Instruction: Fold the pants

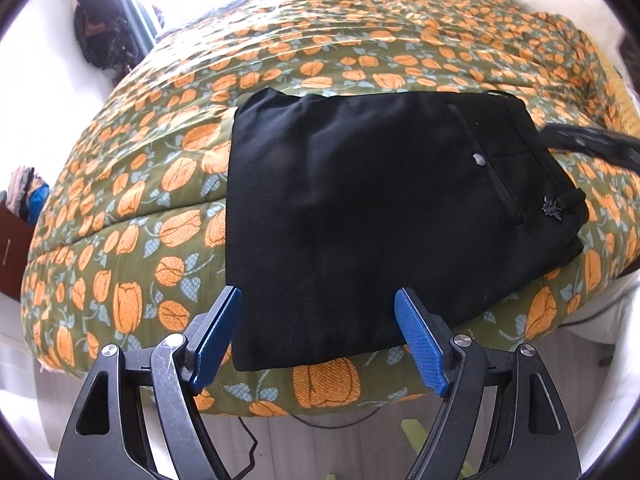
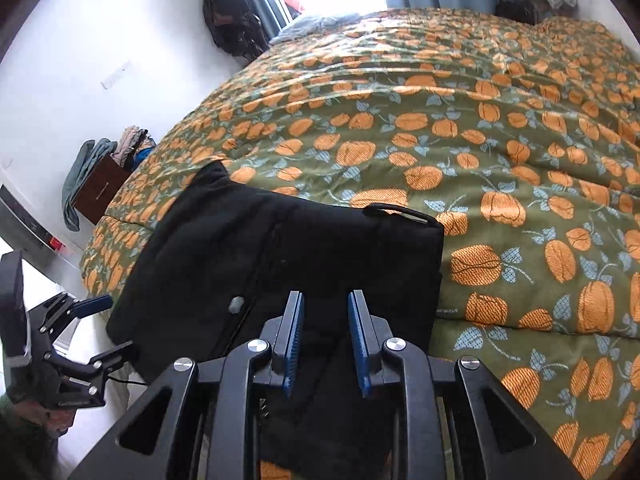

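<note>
On the near edge of the bed, over the green quilt point(image 1: 168, 152) with its orange tulip print, the black pants point(image 1: 360, 208) lie folded into a compact, roughly rectangular stack. The waistband end sits to the right in my left view, where a back pocket with a small pale button point(image 1: 479, 159) faces up and a belt loop point(image 2: 400, 212) stands proud along the far edge in my right view.

My left gripper point(image 1: 318, 300) hangs above the near left part of the stack with its blue pads point(image 1: 420, 344) spread wide (nothing between them but air, the cloth lying below). I see no contact with the fabric there.

My right gripper point(image 2: 324, 300) points down over the waistband end of the pants, its blue pads drawn in to a narrow gap yet not meeting. Nothing is pinched between them; the black cloth shows through the gap underneath. In the right view my left gripper point(image 2: 102, 320) shows at the lower left, off the bed's corner, jaws apart.

Off to the far left, against the white wall, a brown cabinet point(image 2: 100, 188) stands with clothes heaped on it, and dark garments point(image 2: 228, 12) hang by the window.
</note>
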Tool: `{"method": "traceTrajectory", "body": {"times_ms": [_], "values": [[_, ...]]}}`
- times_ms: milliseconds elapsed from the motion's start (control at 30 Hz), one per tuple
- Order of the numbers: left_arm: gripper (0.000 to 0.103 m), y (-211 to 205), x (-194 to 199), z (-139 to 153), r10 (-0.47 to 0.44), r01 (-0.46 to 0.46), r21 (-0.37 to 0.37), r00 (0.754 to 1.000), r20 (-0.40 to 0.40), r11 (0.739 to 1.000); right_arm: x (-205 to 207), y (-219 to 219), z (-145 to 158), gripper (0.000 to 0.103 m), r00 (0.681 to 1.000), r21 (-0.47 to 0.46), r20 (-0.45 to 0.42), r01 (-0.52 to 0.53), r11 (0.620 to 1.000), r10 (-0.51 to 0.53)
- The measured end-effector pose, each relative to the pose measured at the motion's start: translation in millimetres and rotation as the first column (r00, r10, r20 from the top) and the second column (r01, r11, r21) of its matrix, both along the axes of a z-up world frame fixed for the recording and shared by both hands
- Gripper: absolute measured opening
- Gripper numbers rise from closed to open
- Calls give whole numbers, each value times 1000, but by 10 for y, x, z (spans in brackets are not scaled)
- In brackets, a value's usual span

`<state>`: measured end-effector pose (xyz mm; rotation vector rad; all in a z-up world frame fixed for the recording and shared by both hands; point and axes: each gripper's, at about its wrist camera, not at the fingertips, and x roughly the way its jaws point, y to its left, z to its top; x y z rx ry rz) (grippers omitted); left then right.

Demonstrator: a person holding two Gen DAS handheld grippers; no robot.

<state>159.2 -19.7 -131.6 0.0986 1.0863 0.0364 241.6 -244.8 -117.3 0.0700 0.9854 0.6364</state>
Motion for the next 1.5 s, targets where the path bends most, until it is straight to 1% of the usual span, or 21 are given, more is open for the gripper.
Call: {"method": "traceTrajectory", "body": {"times_ms": [67, 200, 267, 333, 433, 533, 633, 733, 867, 967, 1033, 1067, 1133, 1200, 1233, 1267, 1300, 1333, 1367, 1433, 1500], "values": [[81, -40, 23, -14, -1, 1, 5, 1000, -2, 1000, -239, -6, 142, 26, 999, 5, 29, -25, 1000, 25], [81, -101, 29, -19, -14, 14, 27, 1000, -2, 1000, -647, 90, 249, 27, 996, -13, 66, -66, 998, 67], [81, -109, 32, -18, -13, 13, 28, 1000, -3, 1000, -783, 147, 205, 27, 994, -34, 85, -69, 997, 71], [81, -104, 38, -21, -11, 11, 24, 1000, -7, 1000, -852, 181, 120, 27, 995, -42, 79, -64, 997, 67], [84, -92, 49, -63, -5, 6, 17, 1000, -18, 1000, -887, 215, -53, 27, 996, -66, 67, -55, 996, 59], [88, -41, 54, -159, 18, -18, -10, 999, -35, 1000, -866, 226, -210, 27, 999, -60, 20, -28, 998, 30], [93, 25, 39, -201, 44, -45, -45, 999, -33, 998, -869, 222, -266, 27, 1000, -45, 1, 3, 999, -3], [95, 51, 20, -230, 52, -54, -62, 998, -35, 997, -907, 221, -299, 27, 1000, -36, 11, 26, 999, -26], [95, 26, -5, -185, 59, -61, -61, 998, -36, 996, -929, 195, -344, 27, 998, -5, 16, 53, 999, -53], [95, 38, -20, -58, 57, -58, -94, 998, -13, 994, -956, 202, -355, 27, 998, -4, 30, 56, 998, -56], [95, 53, 33, 41, 53, -51, -86, 998, 18, 995, -969, 208, -361, 27, 998, -4, 33, 56, 998, -56], [95, 67, 94, 82, 58, -55, -68, 998, 33, 996, -967, 207, -363, 27, 998, -3, 34, 55, 998, -55], [95, 121, 225, 100, 73, -70, -53, 996, 48, 996, -970, 211, -368, 27, 998, 1, 34, 57, 998, -57], [96, 166, 337, -4, 84, -83, -35, 996, 41, 996, -966, 205, -382, 27, 998, 4, 37, 57, 998, -57], [96, 181, 399, -155, 93, -93, -4, 996, 4, 996, -969, 209, -387, 27, 998, 4, 40, 57, 998, -57], [97, 194, 430, -283, 92, -92, -2, 995, -34, 996, -973, 210, -391, 27, 998, 4, 41, 57, 998, -57], [97, 224, 426, -376, 93, -95, -34, 994, -54, 995, -975, 211, -392, 27, 998, 4, 42, 56, 998, -56], [97, 257, 393, -398, 102, -106, -64, 993, -53, 992, -974, 214, -393, 27, 998, 5, 41, 55, 998, -56], [97, 276, 389, -381, 101, -106, -84, 993, -57, 991, -974, 216, -399, 27, 998, 4, 36, 53, 999, -53], [96, 252, 454, -301, 50, -56, -67, 995, -80, 996, -980, 207, -409, 27, 998, 4, 37, 50, 999, -50], [96, 235, 552, -112, 26, -27, -34, 999, -38, 999, -976, 193, -413, 27, 998, 14, 35, 53, 999, -53]]}}
